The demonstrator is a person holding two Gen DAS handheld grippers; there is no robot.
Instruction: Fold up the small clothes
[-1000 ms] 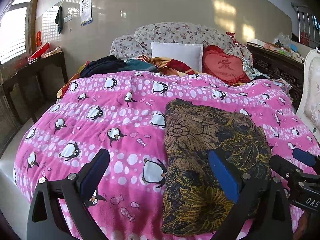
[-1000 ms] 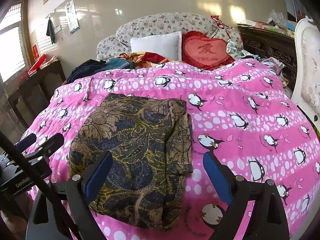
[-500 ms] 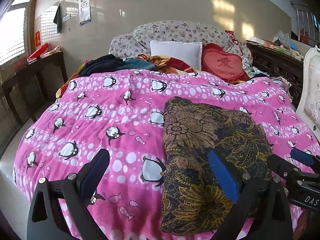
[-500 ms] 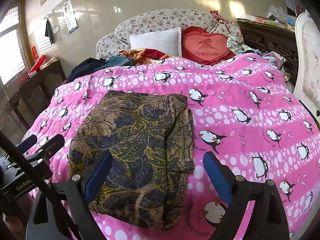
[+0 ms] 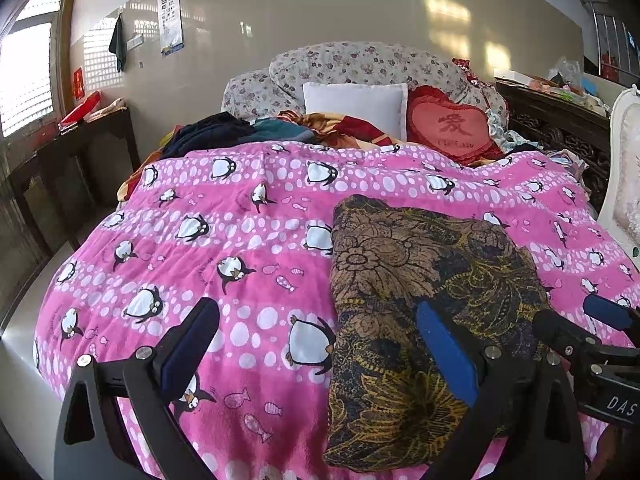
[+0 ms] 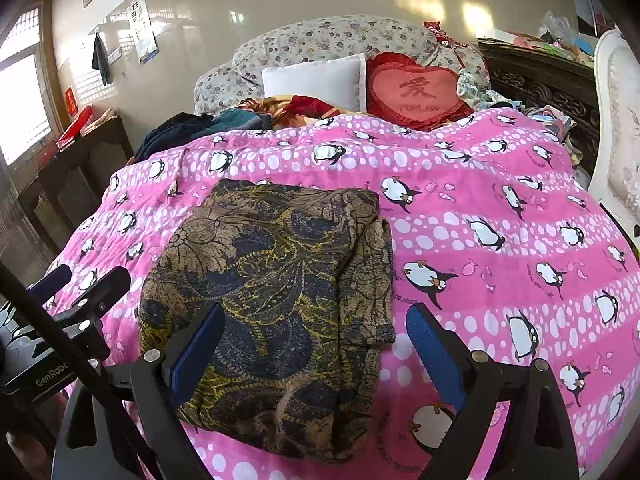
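Note:
A brown, navy and yellow patterned garment [image 5: 420,292] lies folded into a rough rectangle on the pink penguin blanket [image 5: 240,240]. It also shows in the right wrist view [image 6: 276,288]. My left gripper [image 5: 316,348] is open and empty, hovering above the garment's left edge near the bed's front. My right gripper [image 6: 316,348] is open and empty above the garment's near right corner. Each gripper shows at the edge of the other's view: the right one [image 5: 592,336] and the left one [image 6: 76,292].
A white pillow [image 5: 354,106], a red heart cushion [image 5: 452,128] and a floral headboard [image 5: 360,64] stand at the far end. Loose dark and coloured clothes [image 5: 224,132] pile behind the blanket. A dark wooden table [image 5: 60,168] stands left; a white chair [image 5: 624,168] right.
Both grippers have drawn back and risen slightly from the bed. The garment lies still, unchanged in shape.

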